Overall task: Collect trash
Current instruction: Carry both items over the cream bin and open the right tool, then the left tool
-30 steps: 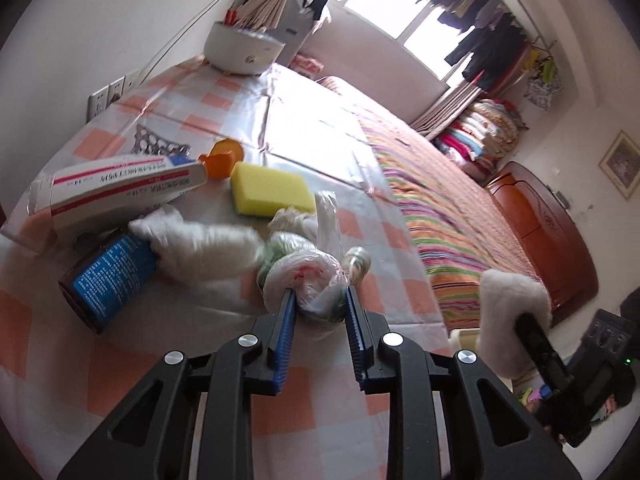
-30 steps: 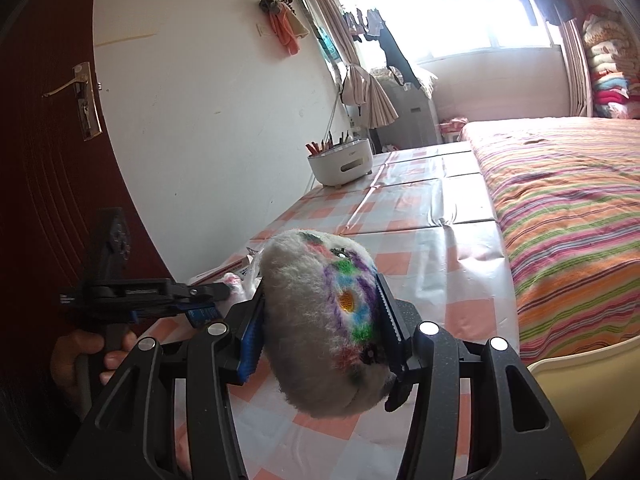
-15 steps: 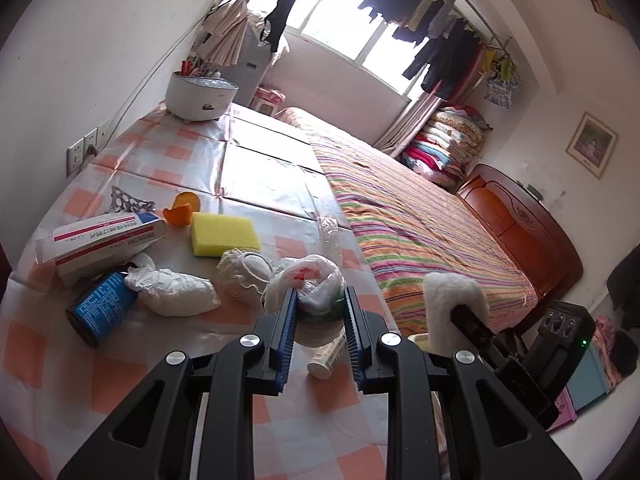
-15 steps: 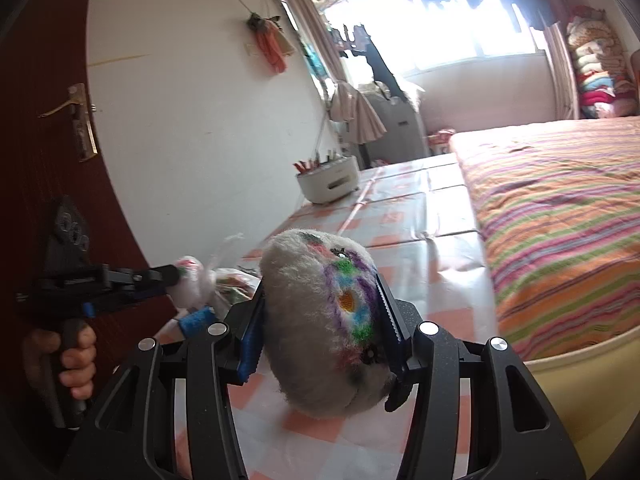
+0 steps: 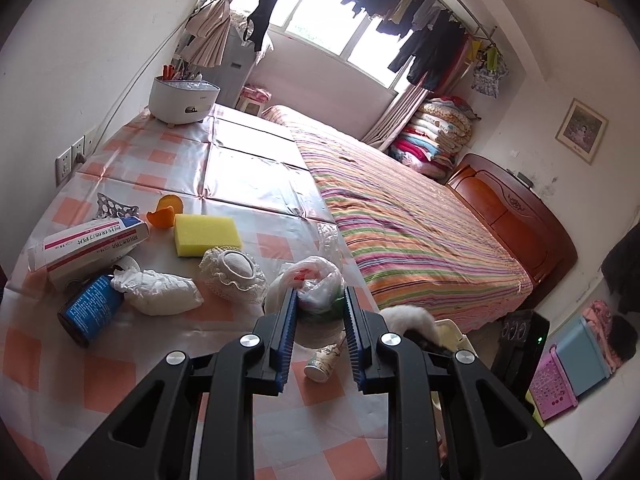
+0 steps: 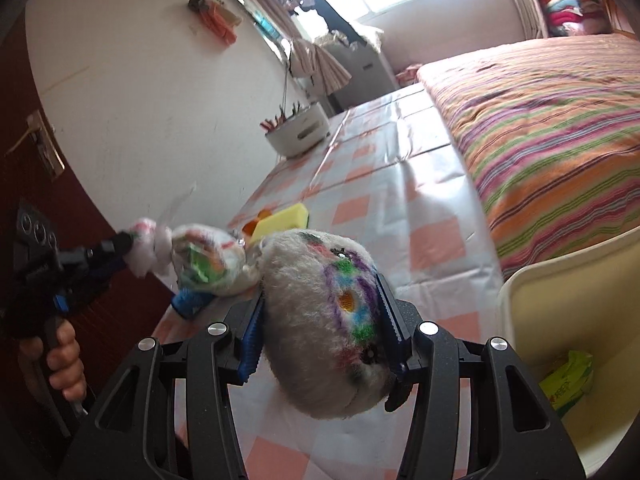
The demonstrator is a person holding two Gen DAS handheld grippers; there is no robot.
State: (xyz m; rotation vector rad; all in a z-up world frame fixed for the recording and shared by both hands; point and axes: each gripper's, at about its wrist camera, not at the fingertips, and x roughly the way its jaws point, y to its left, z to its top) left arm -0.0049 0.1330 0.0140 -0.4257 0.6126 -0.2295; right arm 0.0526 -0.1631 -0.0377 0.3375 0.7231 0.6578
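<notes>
- Your left gripper (image 5: 320,300) is clenched on a knotted plastic bag of trash (image 5: 310,286), lifted clear of the checked table (image 5: 248,184).
- Your right gripper (image 6: 320,312) is clamped around a fluffy white pad with coloured marks (image 6: 324,320), held near the cream bin (image 6: 560,320) just off the table edge.
- The step in hand looks like carrying both to the bin.
- Next, bring each over the bin's mouth before letting go.
- A paper cup (image 5: 322,362), blue can (image 5: 90,312) and crumpled wrap (image 5: 160,292) wait on the table.
</notes>
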